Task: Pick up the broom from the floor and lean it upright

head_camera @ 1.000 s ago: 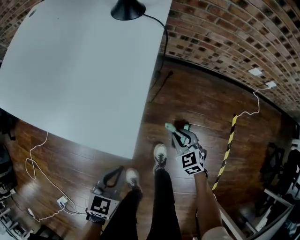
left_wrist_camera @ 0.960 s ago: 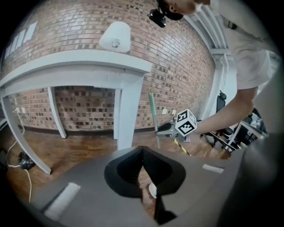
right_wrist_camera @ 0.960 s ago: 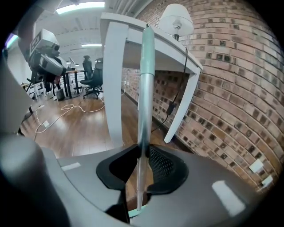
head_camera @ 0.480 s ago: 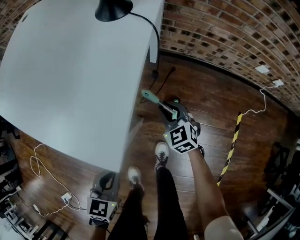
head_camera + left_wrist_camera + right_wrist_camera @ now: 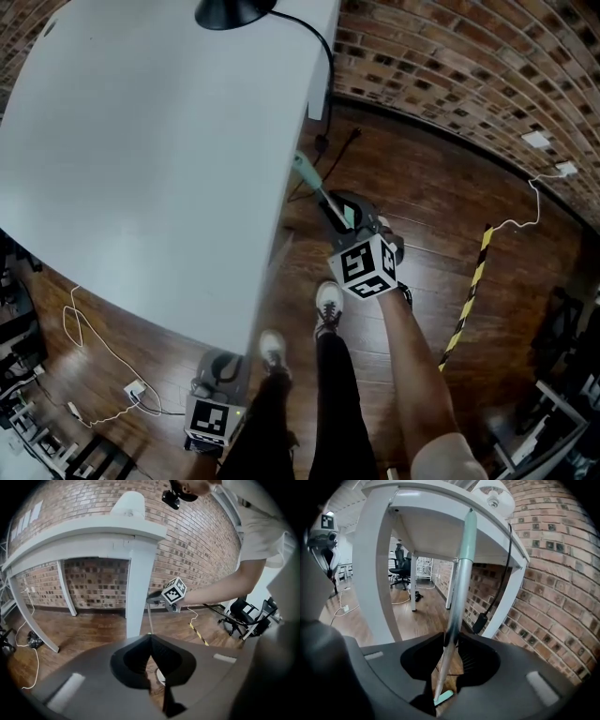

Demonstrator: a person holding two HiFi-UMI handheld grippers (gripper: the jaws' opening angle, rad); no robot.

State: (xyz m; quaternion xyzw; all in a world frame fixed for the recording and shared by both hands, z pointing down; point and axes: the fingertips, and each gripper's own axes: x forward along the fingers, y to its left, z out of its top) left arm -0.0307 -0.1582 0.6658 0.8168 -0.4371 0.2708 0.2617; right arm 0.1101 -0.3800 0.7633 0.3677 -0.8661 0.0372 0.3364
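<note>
The broom has a silver pole with a mint-green top. It stands nearly upright, and its top rests against the edge of the white table. In the right gripper view the pole runs up between the jaws, with the mint broom head on the floor below. My right gripper holds the pole low down. Its jaws have just been opening, but I see no gap at the pads. My left gripper hangs low by the person's leg, shut and holding nothing.
A black lamp base sits on the table, its cable hanging down the far edge. A brick wall lies behind. A yellow-black strip and white cables lie on the wooden floor. The person's shoes stand beneath the right gripper.
My right gripper has carried the broom left from the open floor to the table's edge, where the pole's top now rests. The left gripper has sunk slightly.
</note>
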